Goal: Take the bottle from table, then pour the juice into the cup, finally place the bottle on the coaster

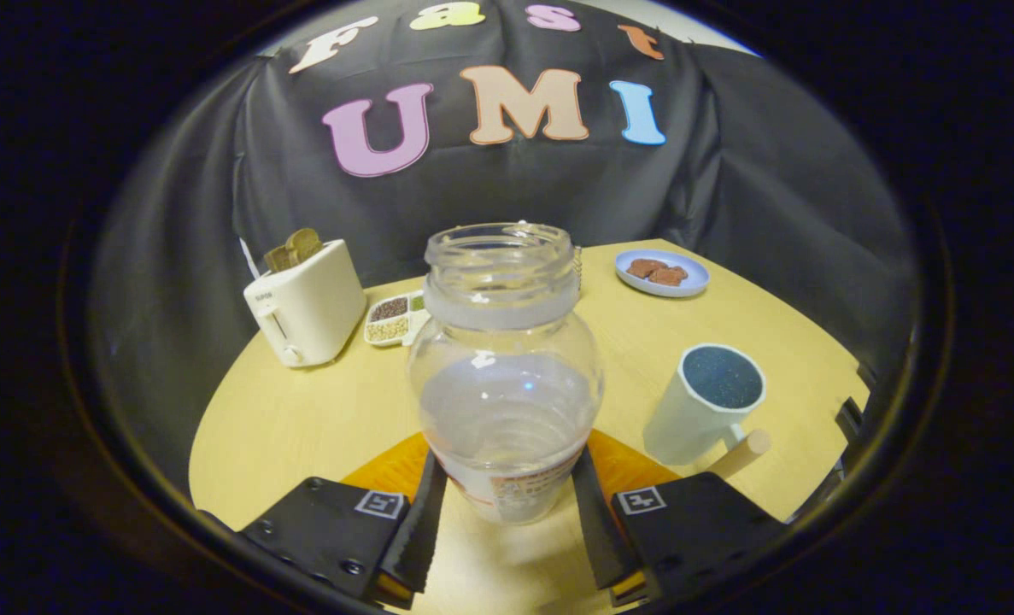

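My jaws sit on either side of the bottle (507,376), low on its body, and both fingers (417,521) look pressed to its sides, so I read it as clamped, though the fisheye makes true contact hard to confirm. The bottle is open at the top with clear liquid about halfway up, so a tilt or a slip on that smooth wall could spill it. The orange coaster (387,470) peeks out beneath and behind the bottle; I cannot tell whether the base rests on it. Off beyond my right finger stands the cup (694,410), its handle towards me, leaning in this lens. Farther across the counter (301,418) are a toaster (306,303), a seed tray (394,319) and a plate (662,273).
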### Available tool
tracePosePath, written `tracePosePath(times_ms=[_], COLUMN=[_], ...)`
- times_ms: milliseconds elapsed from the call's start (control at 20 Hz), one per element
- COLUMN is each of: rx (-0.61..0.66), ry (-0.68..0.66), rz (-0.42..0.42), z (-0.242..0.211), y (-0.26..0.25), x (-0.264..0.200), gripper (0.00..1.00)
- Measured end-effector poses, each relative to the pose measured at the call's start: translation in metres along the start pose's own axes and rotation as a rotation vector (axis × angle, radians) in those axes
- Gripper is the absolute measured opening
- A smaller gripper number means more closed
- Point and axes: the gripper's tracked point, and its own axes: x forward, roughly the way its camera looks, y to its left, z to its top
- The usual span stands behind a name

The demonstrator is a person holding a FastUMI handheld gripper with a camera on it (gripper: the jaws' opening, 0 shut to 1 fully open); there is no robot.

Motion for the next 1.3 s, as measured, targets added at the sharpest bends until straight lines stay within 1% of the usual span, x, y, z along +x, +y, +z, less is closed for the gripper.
tracePosePath(times_ms=[400,600,750,1000,1100,1300], rx=[0.128,0.233,0.329,0.521,0.604,0.782], ry=[-0.046,-0.067,-0.076,-0.054,-0.039,-0.003], rz=[-0.007,0.020,0.051,0.154,0.192,0.251], z=[0.046,0.067,0.081,0.098,0.096,0.095], y=[-0.018,-0.028,-0.031,-0.023,-0.021,-0.014], x=[-0.015,-0.019,-0.022,-0.021,-0.023,-0.012], gripper=[0.75,0.75,0.74,0.74,0.74,0.74])
